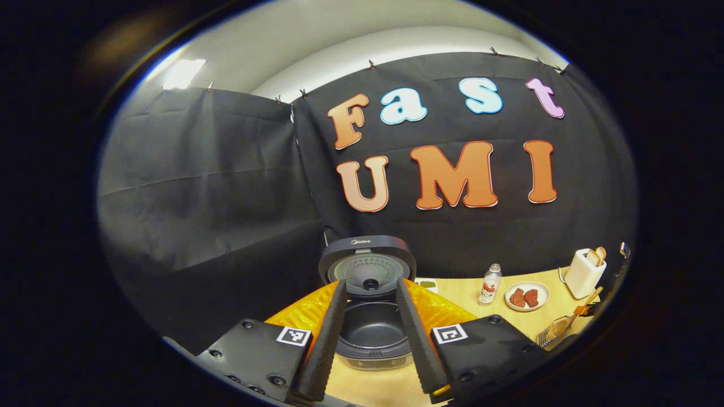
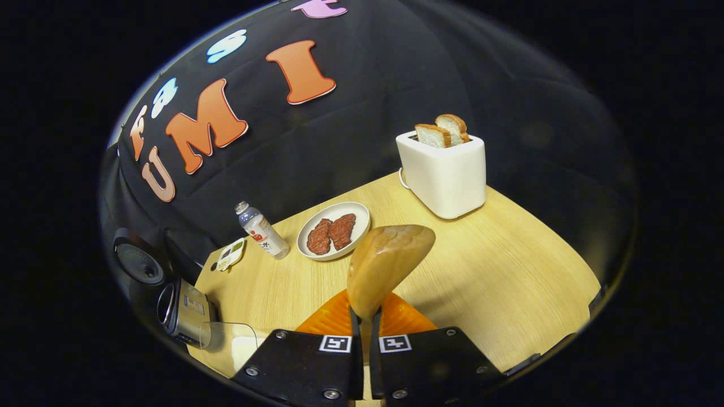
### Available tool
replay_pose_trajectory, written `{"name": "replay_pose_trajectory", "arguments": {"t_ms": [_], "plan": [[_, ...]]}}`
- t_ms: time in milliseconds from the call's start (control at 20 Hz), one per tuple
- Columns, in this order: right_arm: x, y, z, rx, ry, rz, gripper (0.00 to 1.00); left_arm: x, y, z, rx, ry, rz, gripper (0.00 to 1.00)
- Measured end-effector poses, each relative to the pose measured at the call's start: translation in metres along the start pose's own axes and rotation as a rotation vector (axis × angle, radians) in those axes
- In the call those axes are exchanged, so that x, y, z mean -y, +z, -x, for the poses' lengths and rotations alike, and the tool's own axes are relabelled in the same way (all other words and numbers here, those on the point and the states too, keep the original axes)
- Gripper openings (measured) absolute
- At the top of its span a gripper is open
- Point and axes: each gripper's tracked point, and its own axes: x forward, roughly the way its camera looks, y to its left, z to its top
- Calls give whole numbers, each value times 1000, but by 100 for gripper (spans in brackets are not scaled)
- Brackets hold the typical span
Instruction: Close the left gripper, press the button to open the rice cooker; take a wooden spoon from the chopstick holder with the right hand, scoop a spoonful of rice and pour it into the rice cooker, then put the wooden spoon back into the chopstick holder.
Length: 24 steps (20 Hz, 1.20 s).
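Note:
The rice cooker (image 1: 370, 339) stands open right in front of my left gripper (image 1: 371, 282). Its lid (image 1: 367, 263) is up and the dark inner pot looks bare. The left gripper is open, its two fingers framing the pot without touching it. My right gripper (image 2: 365, 316) is shut on the handle of the wooden spoon (image 2: 389, 260), whose bowl sticks up above the fingertips; whether it carries rice cannot be told. In the right gripper view the rice cooker (image 2: 184, 308) lies at the far left, with a clear container (image 2: 229, 339) beside it. In the left gripper view a metal-wire holder (image 1: 546, 337) sits at the table's right front.
On the wooden table (image 2: 498, 271) stand a white toaster (image 2: 444, 172) with two bread slices, a plate of red meat (image 2: 334, 230), a small bottle (image 2: 261, 230) and a little dish (image 2: 231, 254). The same toaster (image 1: 582, 272), plate (image 1: 526, 296) and bottle (image 1: 490, 284) show right of the cooker.

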Motion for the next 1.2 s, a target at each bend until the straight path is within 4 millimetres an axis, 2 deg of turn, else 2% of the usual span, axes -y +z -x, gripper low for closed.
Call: {"name": "replay_pose_trajectory", "arguments": {"t_ms": [150,250,400,500,650,700,850,900,950,1000,1150,1200], "plan": [[-7,19,17,48,3,8,4,0,1,-3,13,-21,4,70],[-18,34,30,79,15,33,4,-5,1,-6,29,-17,3,82],[-53,56,54,123,76,66,4,-17,-6,-11,31,1,11,100],[-81,62,70,138,125,88,4,-24,-11,-14,27,8,21,100],[-132,53,85,131,210,127,4,-33,-21,-15,18,11,25,100],[-146,48,87,124,230,145,4,-38,-23,-16,19,15,24,95],[-182,23,89,91,281,216,4,-50,-29,-17,11,20,32,95],[-192,15,87,79,289,237,4,-55,-31,-18,8,26,36,95],[-200,6,88,71,295,264,4,-61,-34,-18,5,32,41,100],[-206,-2,86,66,294,298,4,-67,-36,-19,-1,39,45,95],[-221,-31,77,58,286,433,4,-82,-46,-19,-17,59,53,95],[-222,-38,73,63,272,487,4,-87,-48,-19,-22,62,51,100]]}}
